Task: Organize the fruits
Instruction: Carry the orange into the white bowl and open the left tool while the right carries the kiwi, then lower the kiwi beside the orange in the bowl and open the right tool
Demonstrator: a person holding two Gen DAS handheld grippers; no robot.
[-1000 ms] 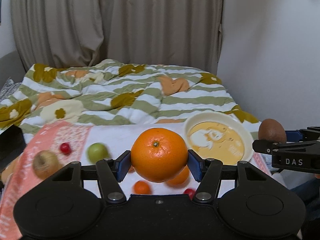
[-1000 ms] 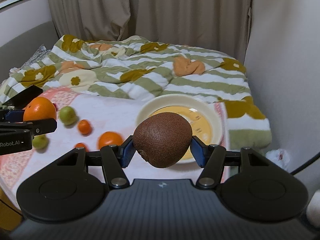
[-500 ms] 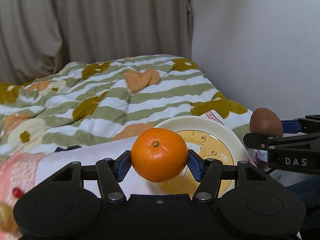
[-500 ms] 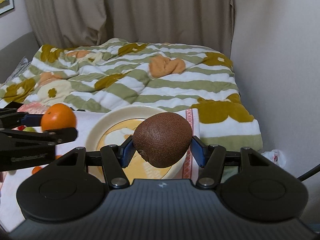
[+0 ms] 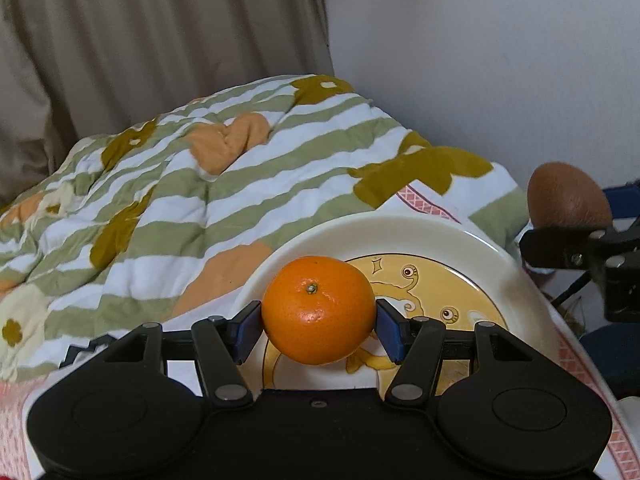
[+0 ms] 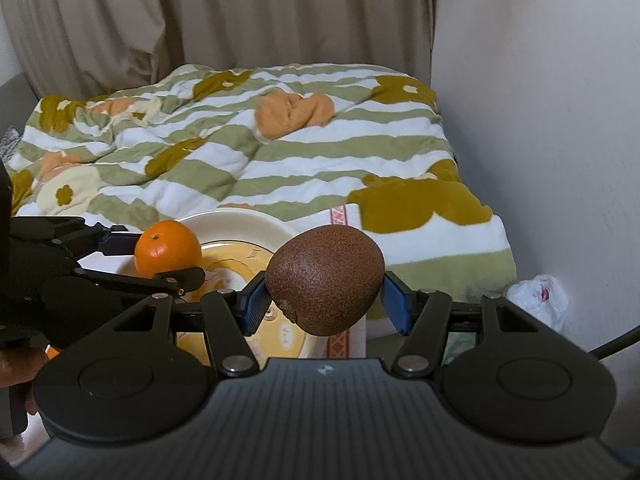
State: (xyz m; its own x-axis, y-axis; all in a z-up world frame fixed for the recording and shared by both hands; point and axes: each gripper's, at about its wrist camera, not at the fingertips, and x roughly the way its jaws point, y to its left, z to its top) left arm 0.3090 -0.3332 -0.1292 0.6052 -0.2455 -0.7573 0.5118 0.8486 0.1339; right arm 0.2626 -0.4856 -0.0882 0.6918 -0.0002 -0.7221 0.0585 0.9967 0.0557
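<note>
My left gripper (image 5: 319, 326) is shut on an orange (image 5: 319, 316) and holds it above the near left part of a cream plate (image 5: 400, 232) with a yellow cartoon centre. My right gripper (image 6: 324, 302) is shut on a brown kiwi (image 6: 325, 286), held just right of the plate (image 6: 244, 224). The kiwi also shows in the left wrist view (image 5: 568, 202), beyond the plate's right rim. The orange shows in the right wrist view (image 6: 168, 252) over the plate's left side.
The plate rests on a white cloth with a pink patterned border (image 5: 424, 200). Behind it lies a striped green and white quilt (image 5: 200, 184). A white wall (image 6: 540, 120) stands on the right, curtains (image 6: 200, 20) behind. A crumpled plastic bag (image 6: 538, 300) lies on the floor.
Both grippers have moved right and closer to the plate with their fruits. The plate now looks much larger, and the loose fruits on the left have gone out of view.
</note>
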